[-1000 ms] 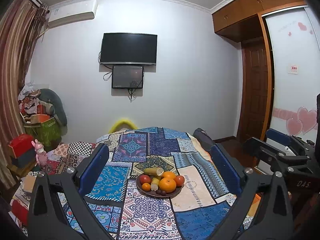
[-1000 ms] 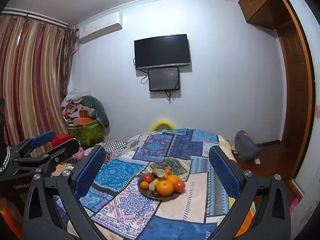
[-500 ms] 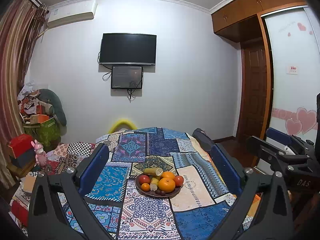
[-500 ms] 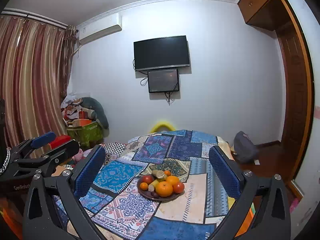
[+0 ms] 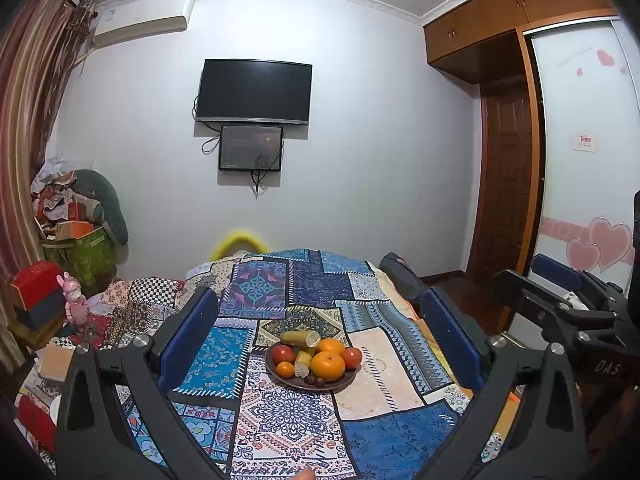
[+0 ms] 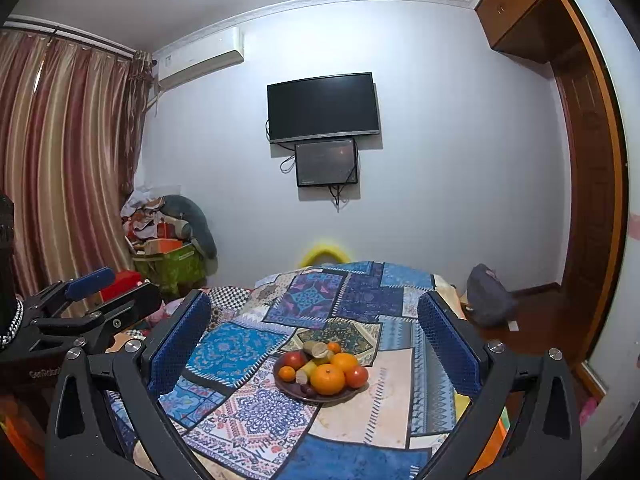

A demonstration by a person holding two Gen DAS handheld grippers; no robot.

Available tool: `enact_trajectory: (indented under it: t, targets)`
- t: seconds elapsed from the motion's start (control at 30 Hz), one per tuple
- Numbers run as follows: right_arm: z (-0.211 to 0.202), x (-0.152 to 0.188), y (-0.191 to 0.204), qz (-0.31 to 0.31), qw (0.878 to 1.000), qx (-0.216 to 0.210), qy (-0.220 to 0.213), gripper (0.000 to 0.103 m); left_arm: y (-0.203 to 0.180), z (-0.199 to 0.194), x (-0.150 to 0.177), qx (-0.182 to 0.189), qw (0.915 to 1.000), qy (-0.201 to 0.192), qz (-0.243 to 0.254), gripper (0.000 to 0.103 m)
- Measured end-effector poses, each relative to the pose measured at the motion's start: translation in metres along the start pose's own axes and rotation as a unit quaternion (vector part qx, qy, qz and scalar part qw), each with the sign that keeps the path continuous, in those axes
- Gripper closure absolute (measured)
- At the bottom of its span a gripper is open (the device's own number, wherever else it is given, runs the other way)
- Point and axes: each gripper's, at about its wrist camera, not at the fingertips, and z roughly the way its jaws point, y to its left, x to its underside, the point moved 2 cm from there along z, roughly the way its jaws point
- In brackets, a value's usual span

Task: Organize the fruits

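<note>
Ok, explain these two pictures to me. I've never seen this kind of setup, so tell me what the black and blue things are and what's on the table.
There is no robot here. A person holds a hand-operated clamp in each hand, and each clamp carries a wide-angle camera that looks forward between its two fingers. One picture comes from the left gripper, the other from the right gripper. The blue pads on black arms are the fingers. Both grippers are open and hold nothing. Each view also shows the other gripper off to the side.

Ahead is a table under a patchwork cloth. On it sits a dark plate piled with fruit: a large orange, smaller oranges, red fruits and yellow pieces that look like banana. The fruit is untouched.
</note>
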Motion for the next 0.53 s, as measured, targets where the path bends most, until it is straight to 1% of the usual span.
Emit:
enact_trajectory:
  t: [0.53]
  targets:
    - [0.0016,0.0014,-0.0004,0.002,1.0,0.002,0.003,0.0,-0.0014,0.0058,0.0025,0.003,0.9999,0.013,0.002,0.0]
